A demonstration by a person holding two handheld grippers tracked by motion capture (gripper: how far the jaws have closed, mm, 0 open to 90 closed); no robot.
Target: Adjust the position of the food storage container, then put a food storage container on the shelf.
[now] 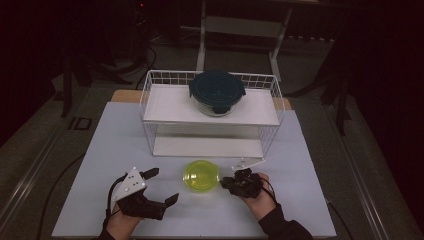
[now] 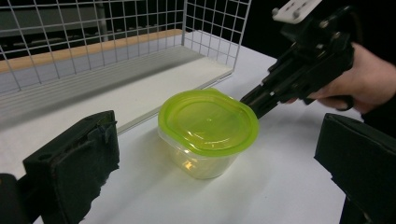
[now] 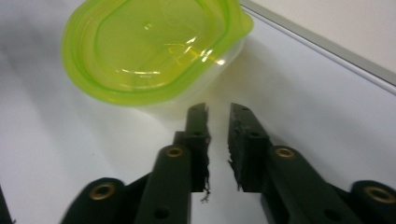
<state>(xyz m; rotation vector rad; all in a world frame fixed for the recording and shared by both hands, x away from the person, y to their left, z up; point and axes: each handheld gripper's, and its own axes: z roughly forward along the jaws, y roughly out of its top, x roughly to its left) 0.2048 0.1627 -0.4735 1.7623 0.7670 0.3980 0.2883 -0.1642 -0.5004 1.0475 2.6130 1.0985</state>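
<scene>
- The right gripper (image 3: 218, 109) is nearly closing its jaws to a narrow gap, gripping nothing, tips just beside the green-lidded container (image 3: 154, 51) ahead.
- The left gripper (image 1: 161, 186) is gaping wide, empty, container to its right.

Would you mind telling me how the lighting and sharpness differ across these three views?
High view: dim, dark surroundings, the table lit evenly. Left claw view: bright, its near jaws soft. Right claw view: glare streaks on the green lid, slightly blurred.

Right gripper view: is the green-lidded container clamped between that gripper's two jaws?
No. The right gripper has its jaws nearly closed with a bare slit between them, their tips just short of the green-lidded container.
</scene>
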